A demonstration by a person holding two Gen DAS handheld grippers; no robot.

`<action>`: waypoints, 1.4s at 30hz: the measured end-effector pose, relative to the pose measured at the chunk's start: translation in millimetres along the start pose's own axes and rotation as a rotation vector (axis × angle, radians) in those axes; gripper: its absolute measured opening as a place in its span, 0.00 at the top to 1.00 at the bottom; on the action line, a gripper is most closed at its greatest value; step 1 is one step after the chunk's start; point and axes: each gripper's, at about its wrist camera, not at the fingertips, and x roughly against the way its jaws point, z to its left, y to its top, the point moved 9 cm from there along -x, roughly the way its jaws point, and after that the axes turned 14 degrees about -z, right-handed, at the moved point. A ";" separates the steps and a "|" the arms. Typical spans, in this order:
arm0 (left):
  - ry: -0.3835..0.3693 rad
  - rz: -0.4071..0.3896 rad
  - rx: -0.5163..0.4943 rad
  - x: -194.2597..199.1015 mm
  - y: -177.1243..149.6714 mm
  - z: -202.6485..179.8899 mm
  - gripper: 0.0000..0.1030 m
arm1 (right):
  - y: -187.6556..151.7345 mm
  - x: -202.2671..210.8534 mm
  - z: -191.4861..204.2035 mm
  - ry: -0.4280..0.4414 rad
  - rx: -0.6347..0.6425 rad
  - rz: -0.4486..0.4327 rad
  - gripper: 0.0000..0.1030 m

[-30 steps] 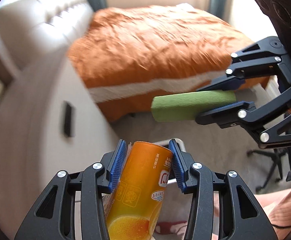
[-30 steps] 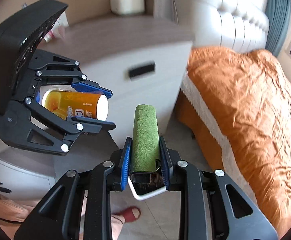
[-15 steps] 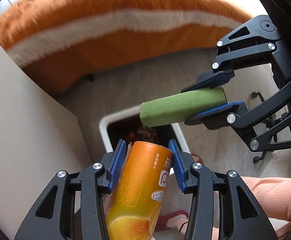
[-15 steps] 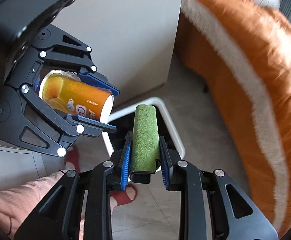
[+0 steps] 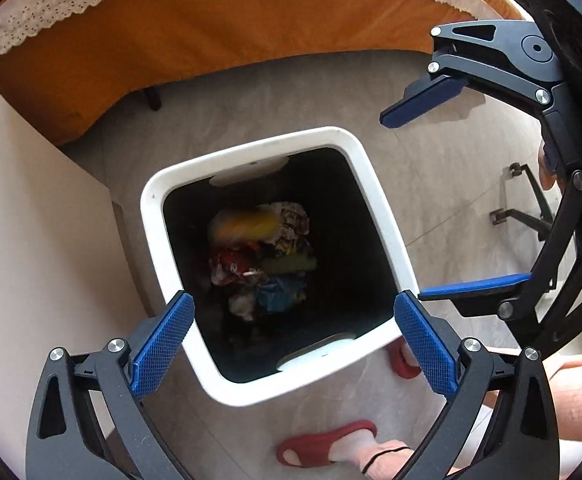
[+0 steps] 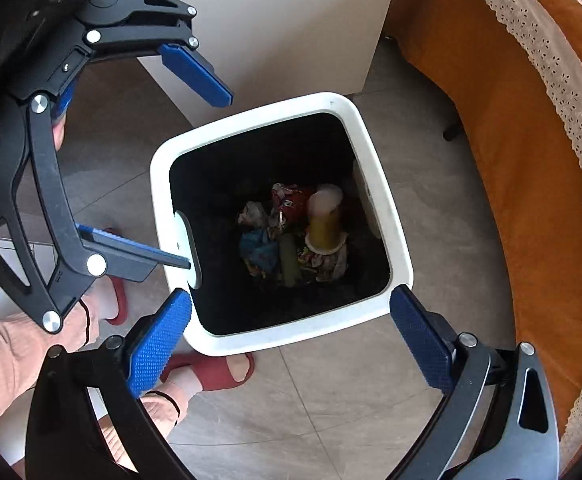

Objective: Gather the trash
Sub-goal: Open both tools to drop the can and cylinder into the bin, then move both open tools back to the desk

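Both grippers, the left gripper and right gripper, hang over the white bin with jaws opening and empty, so the orange can and green roll land among the trash inside.

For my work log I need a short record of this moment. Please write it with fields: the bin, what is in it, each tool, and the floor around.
bin: white bin with a dark inside, standing on the grey floor beside the orange bedcover
contents: orange can, green roll, crumpled wrappers
left tool: above the bin, jaws opening, nothing between them
right tool: above the bin, jaws opening, nothing between them
floor: a person's feet in red slippers next to the bin
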 end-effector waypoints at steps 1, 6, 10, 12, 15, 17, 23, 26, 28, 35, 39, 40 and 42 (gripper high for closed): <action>-0.003 -0.002 0.002 3.6 0.0 -0.7 0.05 | 1.3 2.1 0.8 -0.003 0.004 -0.004 0.04; 0.007 -0.013 -0.008 26.6 4.7 -2.9 0.05 | 13.1 22.2 2.1 -0.019 0.006 -0.018 0.04; 0.023 -0.046 -0.006 52.3 17.5 -4.2 0.05 | 29.0 47.3 3.8 -0.038 0.013 -0.042 0.04; 0.035 -0.073 0.002 72.4 27.4 -5.6 0.05 | 37.5 68.5 6.4 -0.043 0.006 -0.065 0.04; 0.060 -0.131 0.012 106.9 44.3 -8.4 0.05 | 53.1 105.8 9.3 -0.053 -0.009 -0.113 0.04; 0.070 -0.164 0.017 129.6 53.8 -11.1 0.05 | 66.1 135.8 11.5 -0.063 -0.023 -0.151 0.04; 0.108 -0.240 -0.012 198.8 77.0 -26.3 0.05 | 94.1 198.3 20.4 -0.093 -0.029 -0.217 0.04; 0.147 -0.268 -0.038 235.1 85.8 -30.7 0.05 | 112.6 236.5 26.5 -0.107 -0.028 -0.264 0.04; 0.183 -0.307 -0.028 265.8 92.9 -29.8 0.05 | 125.9 263.2 30.9 -0.127 -0.028 -0.305 0.04; 0.344 -0.470 0.128 386.8 98.2 -17.0 0.05 | 179.4 347.7 45.1 -0.187 -0.052 -0.469 0.04; 0.494 -0.573 0.264 457.7 84.9 -1.4 0.05 | 219.1 386.8 66.9 -0.190 -0.042 -0.558 0.04; 0.517 -0.587 0.281 470.2 79.9 1.0 0.05 | 231.2 395.1 75.3 -0.189 -0.031 -0.577 0.04; 0.587 -0.631 0.329 508.8 67.0 8.1 0.05 | 251.6 410.7 93.7 -0.169 -0.003 -0.626 0.04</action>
